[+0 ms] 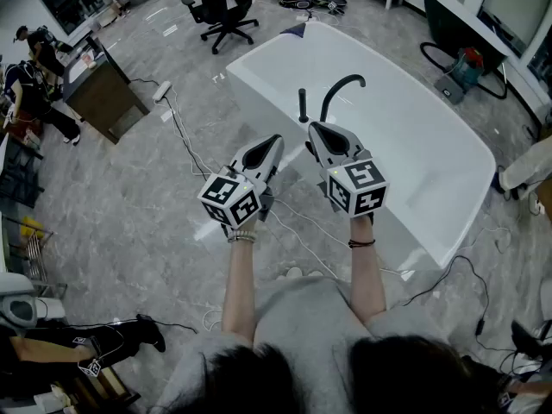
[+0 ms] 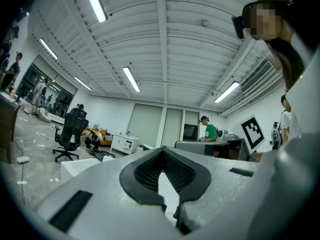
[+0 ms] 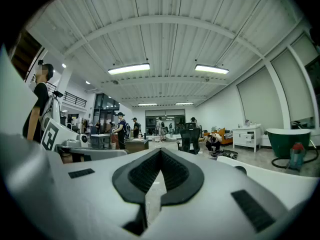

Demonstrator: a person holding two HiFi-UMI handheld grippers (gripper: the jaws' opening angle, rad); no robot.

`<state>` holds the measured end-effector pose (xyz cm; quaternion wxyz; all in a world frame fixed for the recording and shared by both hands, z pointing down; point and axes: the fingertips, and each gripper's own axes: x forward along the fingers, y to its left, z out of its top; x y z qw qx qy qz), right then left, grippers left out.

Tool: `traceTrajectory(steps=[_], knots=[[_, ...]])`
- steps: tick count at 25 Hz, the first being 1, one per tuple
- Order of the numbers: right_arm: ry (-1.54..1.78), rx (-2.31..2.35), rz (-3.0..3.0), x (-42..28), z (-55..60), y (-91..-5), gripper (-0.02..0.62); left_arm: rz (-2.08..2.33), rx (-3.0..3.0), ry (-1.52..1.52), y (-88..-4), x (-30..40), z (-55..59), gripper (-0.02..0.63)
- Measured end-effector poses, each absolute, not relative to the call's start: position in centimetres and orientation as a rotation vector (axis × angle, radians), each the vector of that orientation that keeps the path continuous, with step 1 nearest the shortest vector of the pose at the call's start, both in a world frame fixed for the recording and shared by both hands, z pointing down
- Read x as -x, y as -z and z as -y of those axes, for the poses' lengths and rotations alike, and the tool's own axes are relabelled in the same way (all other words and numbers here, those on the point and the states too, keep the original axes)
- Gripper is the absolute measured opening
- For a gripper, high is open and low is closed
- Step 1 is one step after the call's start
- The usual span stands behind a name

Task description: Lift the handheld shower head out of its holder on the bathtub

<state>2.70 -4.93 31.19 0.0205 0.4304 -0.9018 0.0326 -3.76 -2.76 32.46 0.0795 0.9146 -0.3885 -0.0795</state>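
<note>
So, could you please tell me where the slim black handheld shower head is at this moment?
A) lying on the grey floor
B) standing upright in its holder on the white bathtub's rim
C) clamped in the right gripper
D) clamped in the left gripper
B: in the head view the slim black handheld shower head stands upright on the rim of the white bathtub, beside the curved black spout. The left gripper and right gripper are both shut and empty.

Arms: we reach both forearms (image 1: 240, 283) forward, side by side | left tool (image 1: 272, 141): held level, jaws closed tip to tip | right tool (image 1: 317, 129): held level, jaws closed tip to tip | tools near each other, not touching
</note>
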Motion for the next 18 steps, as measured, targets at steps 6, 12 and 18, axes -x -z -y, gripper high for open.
traceTrajectory(steps=[6,12,18], knots=[[-0.099,-1.329,2.8,-3.5,5.2,-31.1,0.0,1.165,-2.732,0.235,-32.5,3.0,3.0,0.005],[-0.095,-1.316,2.796,-5.0,5.1,-31.5,0.0,1.163,-2.737,0.227,-32.8,1.1,3.0,0.005],[-0.074,-1.292,2.792,-6.2,4.8,-31.7,0.0,1.183,-2.741,0.209,-32.9,-0.6,2.7,0.005]])
